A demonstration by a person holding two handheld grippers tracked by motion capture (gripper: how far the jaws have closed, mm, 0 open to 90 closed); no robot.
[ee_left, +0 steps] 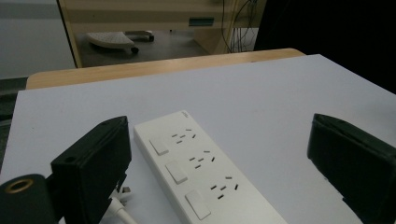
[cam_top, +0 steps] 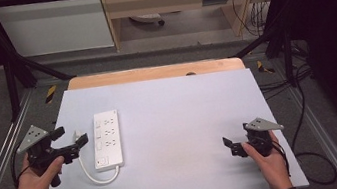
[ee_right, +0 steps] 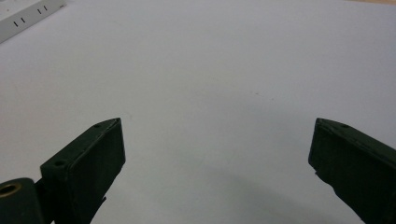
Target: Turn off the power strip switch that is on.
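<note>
**Power strip lies just right of your left gripper, long axis running away from you**

Power strip (cam_top: pixel 107 139) first, from the high view: it rests flat on the left part of the white table (cam_top: pixel 181 123), its long side pointing away from you toward the far edge. Its white cable (cam_top: pixel 91 174) leaves the near end and curls back up to a plug (cam_top: pixel 79 136) that sits just beside the strip's left side. Your left gripper (cam_top: pixel 71 142) hangs just left of that plug, jaws spread and empty, aimed rightward at the strip. Your right gripper (cam_top: pixel 228 145) is well apart, over bare table on the right, so the left hand is plainly the nearer one.

In the left gripper view, the strip (ee_left: pixel 201 172) runs between your two spread jaws and slants off up and to the left, switches and sockets facing up. The plug (ee_left: pixel 122 193) and cable peek out just beside the left jaw, low in the picture.

In the right gripper view, your jaws stand wide apart with nothing between them but table (ee_right: pixel 210 93); a corner of the strip (ee_right: pixel 28 16) shows far off at the upper left.

Judging by this, any reach for the plug or strip is a short move right for your left hand.
</note>
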